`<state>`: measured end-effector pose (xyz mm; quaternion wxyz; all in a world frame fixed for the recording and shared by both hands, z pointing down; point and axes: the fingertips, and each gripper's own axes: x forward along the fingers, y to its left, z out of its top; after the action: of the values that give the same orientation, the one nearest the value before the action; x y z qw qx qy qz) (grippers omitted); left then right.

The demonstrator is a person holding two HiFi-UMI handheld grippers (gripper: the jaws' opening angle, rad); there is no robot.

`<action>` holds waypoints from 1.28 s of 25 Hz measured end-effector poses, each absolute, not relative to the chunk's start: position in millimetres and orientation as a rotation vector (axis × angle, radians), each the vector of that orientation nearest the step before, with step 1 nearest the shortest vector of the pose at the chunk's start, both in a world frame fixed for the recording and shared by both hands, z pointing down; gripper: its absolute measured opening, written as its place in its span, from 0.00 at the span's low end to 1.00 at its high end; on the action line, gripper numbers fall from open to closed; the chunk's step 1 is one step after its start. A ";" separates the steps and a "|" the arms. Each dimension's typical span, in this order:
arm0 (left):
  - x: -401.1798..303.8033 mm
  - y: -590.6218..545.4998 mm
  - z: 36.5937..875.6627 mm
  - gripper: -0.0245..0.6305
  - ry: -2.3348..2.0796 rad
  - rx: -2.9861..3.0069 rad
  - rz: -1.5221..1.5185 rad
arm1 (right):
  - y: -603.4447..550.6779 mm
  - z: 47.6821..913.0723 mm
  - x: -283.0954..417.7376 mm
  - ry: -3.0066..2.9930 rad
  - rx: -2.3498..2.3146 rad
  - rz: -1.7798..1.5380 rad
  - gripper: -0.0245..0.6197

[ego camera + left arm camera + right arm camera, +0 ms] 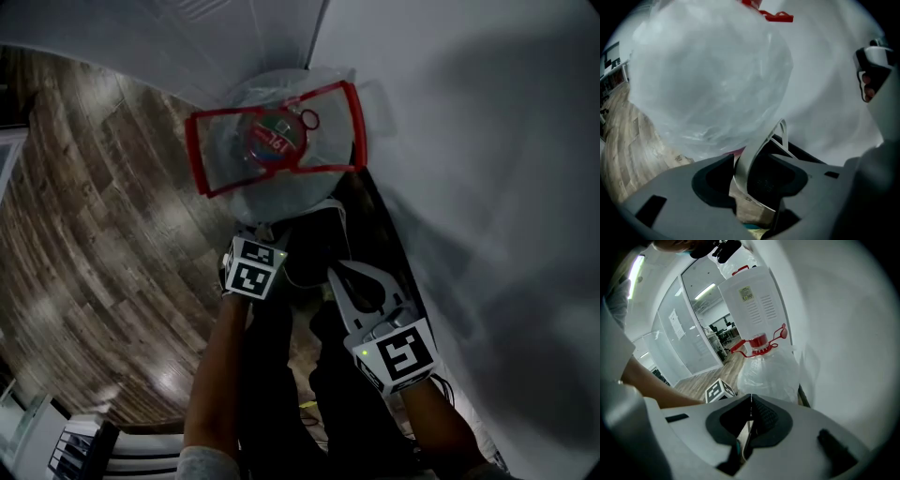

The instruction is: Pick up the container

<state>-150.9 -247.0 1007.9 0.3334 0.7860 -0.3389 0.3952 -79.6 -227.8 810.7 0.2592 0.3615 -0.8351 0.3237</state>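
Two grippers are in the person's hands, and the container (277,150) (712,79) (766,371), a big clear jug with a red cap and a red handle under thin plastic, stands on the wood floor (94,234) just beside the white wall (487,141). The left gripper (261,234) (761,145) has its fingers narrow, nearly together, with the tips against the plastic at the near side of the jug; I cannot tell if they pinch it. The right gripper (342,281) (750,401) is near the jug but apart from it, its fingers pressed together with nothing between them.
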 end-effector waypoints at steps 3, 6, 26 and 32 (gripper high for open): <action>-141.2 -241.1 1012.3 0.37 -0.819 2.041 1.064 | -224.2 813.4 -77.6 -2.267 0.976 0.892 0.08; -139.2 -234.9 1006.3 0.37 -0.780 2.039 1.071 | -220.8 807.0 -74.7 -2.261 0.975 0.902 0.08; -46.3 -125.6 984.4 0.06 0.050 2.190 1.447 | -200.2 767.0 -40.9 -2.214 1.023 0.928 0.08; -56.8 -115.6 980.1 0.06 -0.055 2.055 1.437 | -199.1 749.1 -38.7 -2.215 1.027 0.915 0.08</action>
<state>-56.8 -115.6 980.1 0.3115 0.7786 -0.0208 0.5443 -38.7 -199.1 749.1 0.2641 0.3798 -0.8193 0.3386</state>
